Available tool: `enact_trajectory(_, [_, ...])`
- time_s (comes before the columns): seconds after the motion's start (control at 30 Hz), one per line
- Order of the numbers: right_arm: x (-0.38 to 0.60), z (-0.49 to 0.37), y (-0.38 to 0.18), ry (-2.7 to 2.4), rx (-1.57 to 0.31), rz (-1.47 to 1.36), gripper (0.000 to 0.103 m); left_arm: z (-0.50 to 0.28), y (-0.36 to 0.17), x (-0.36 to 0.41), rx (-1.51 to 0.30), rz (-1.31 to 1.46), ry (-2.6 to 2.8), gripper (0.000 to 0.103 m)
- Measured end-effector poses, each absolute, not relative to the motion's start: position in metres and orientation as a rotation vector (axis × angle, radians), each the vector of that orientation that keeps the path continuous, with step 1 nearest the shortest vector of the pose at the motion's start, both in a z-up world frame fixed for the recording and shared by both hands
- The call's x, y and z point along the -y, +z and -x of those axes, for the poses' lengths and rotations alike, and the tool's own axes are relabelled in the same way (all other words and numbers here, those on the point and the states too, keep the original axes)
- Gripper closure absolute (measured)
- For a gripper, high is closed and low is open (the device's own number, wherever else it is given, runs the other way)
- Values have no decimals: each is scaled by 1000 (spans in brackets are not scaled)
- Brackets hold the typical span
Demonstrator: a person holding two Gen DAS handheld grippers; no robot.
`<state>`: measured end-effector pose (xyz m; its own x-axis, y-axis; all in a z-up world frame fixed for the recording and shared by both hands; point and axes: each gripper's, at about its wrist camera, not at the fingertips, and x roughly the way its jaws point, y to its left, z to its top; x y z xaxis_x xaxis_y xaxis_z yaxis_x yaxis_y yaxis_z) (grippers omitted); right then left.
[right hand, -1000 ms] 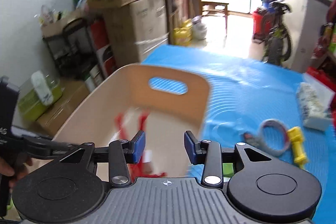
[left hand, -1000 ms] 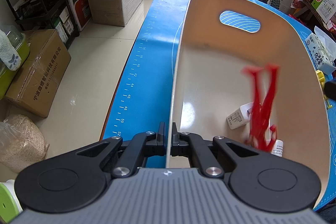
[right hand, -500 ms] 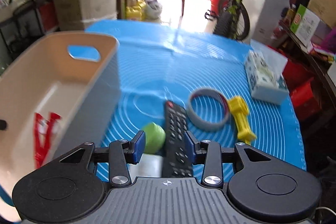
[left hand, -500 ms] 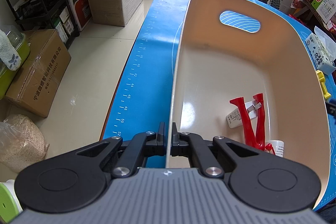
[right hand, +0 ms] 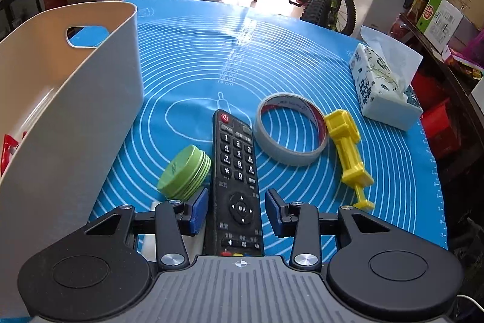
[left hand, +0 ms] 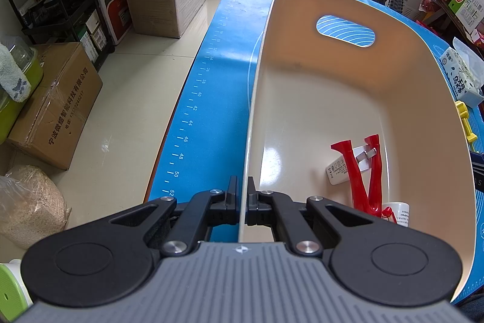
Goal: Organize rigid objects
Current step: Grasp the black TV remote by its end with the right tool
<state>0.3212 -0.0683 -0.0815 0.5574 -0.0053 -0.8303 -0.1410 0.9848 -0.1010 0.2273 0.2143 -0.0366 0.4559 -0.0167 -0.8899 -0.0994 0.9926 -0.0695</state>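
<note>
We steady the beige bin (left hand: 332,99) with the left gripper (left hand: 241,203) clamped on its near rim (red clip already inside). Our right gripper (right hand: 237,212) stands open astride the black remote (right hand: 237,180); next, we judge, close and lift it.

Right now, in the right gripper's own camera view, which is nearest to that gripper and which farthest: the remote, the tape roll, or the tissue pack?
1. Remote: lies between the open fingers of the right gripper.
2. Tape roll: beyond the remote, slightly right.
3. Tissue pack: far right, near the mat's edge.
</note>
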Motion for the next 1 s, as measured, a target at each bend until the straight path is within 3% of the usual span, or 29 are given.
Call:
enact_trajectory(0.4, [91, -337, -102, 31, -1039, 87, 56, -227, -37, -214, -1097, 116, 52, 99])
enact_trajectory(0.43, [92, -337, -103, 40, -1039, 82, 58, -227, -37, -214, -1097, 116, 52, 99])
enact_trajectory(0.47, [92, -337, -103, 57, -1037, 75, 70, -227, -37, -214, -1097, 116, 52, 99])
enact_trajectory(0.5, [91, -337, -103, 71, -1041, 67, 72, -227, -37, -215, -1097, 116, 53, 99])
enact_trajectory(1.0, [91, -319, -83, 47, -947, 43, 73, -227, -37, -214, -1097, 117, 52, 99])
